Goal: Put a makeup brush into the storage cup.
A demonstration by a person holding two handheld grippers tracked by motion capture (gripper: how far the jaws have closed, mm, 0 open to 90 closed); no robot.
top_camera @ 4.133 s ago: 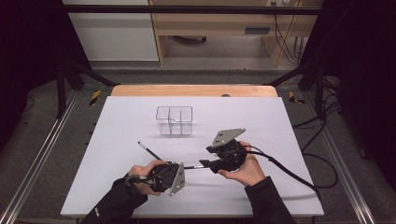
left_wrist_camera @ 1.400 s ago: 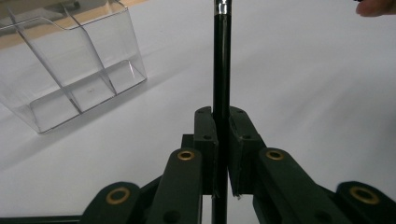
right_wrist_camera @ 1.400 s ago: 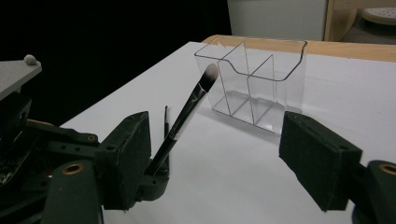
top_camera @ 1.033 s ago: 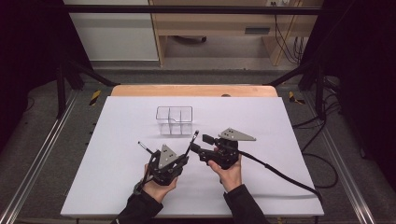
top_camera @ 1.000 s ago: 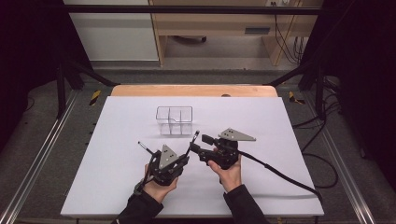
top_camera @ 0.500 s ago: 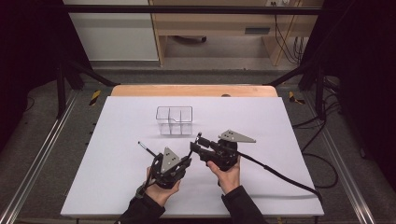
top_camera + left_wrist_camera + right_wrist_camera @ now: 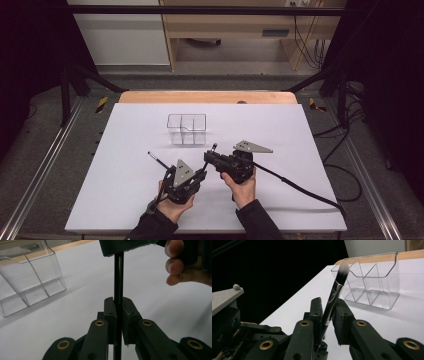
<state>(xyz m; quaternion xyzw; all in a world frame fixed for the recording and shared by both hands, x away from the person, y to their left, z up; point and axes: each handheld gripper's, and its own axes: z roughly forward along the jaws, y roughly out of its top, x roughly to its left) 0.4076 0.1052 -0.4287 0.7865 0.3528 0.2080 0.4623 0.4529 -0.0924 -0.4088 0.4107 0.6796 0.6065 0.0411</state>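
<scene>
Up close, right tool [image 7: 328, 311] around brush [image 7: 334, 296], white bristles, clear organizer [image 7: 372, 282] behind

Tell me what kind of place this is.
Probably a lab recording station, not a home: a white table boxed in by a black frame, cables running across the floor, and a person working with a cabled claw in each hand.

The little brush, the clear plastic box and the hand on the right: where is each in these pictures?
brush [image 7: 343, 268]: right gripper view, on its white bristle tip.
clear box [image 7: 186, 129]: high view, on its front wall.
right hand [image 7: 243, 190]: high view, on the back of the hand.
</scene>
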